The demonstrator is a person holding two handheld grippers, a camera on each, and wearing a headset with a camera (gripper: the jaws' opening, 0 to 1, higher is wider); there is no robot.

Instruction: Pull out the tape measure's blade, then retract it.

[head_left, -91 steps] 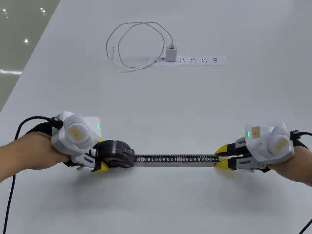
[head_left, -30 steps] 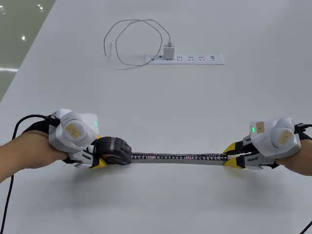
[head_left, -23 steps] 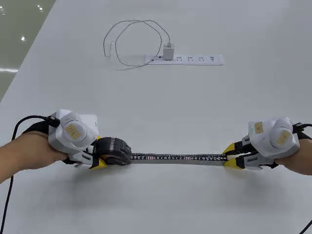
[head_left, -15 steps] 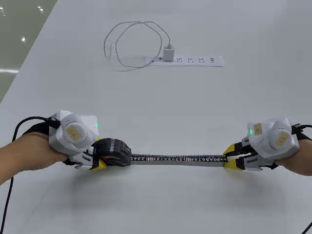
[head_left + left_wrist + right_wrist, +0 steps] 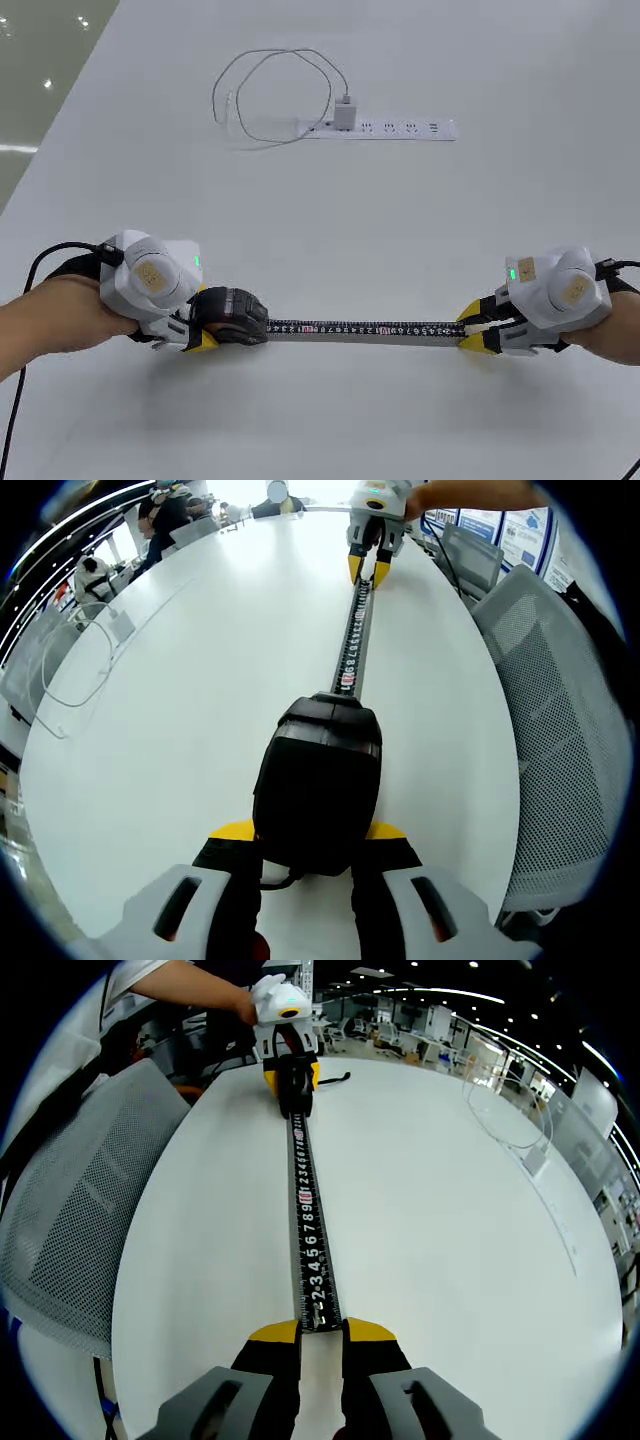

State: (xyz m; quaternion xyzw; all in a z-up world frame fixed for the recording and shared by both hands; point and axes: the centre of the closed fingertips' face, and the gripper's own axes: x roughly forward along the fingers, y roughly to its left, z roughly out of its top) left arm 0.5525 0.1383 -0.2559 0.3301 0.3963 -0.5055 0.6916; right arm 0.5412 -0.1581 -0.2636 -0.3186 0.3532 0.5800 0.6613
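The tape measure (image 5: 232, 316) sits at the lower left of the head view. It has a black, rounded case, and we see it clamped between the yellow-tipped jaws of the left gripper (image 5: 205, 318). In the left gripper view the case (image 5: 318, 785) fills the middle of the frame, with that gripper (image 5: 308, 832) closed on its two sides.

From the case the blade (image 5: 365, 328) runs rightward in a straight line, low across the white table (image 5: 400, 220). It is a dark strip with white numerals and small red marks. The right gripper view shows the numerals climbing away from the lens along the blade (image 5: 308, 1230).

At the lower right of the head view the right gripper (image 5: 472, 327) has its jaws drawn narrow, pinched on the blade's end. In its own view the blade's tip lies between the two yellow fingertips of that gripper (image 5: 320, 1332). The left gripper (image 5: 290, 1075) and the case stand at the top of that frame.

We count one tape measure with one blade, and two grippers, each held in a hand. In the upper part of the head view lie one looped white cable (image 5: 270, 95), one white charger (image 5: 345, 112) and one power strip (image 5: 385, 129), with the charger plugged into the strip's left end. One grey mesh chair (image 5: 560, 730) stands beside the table at the right of the left gripper view.
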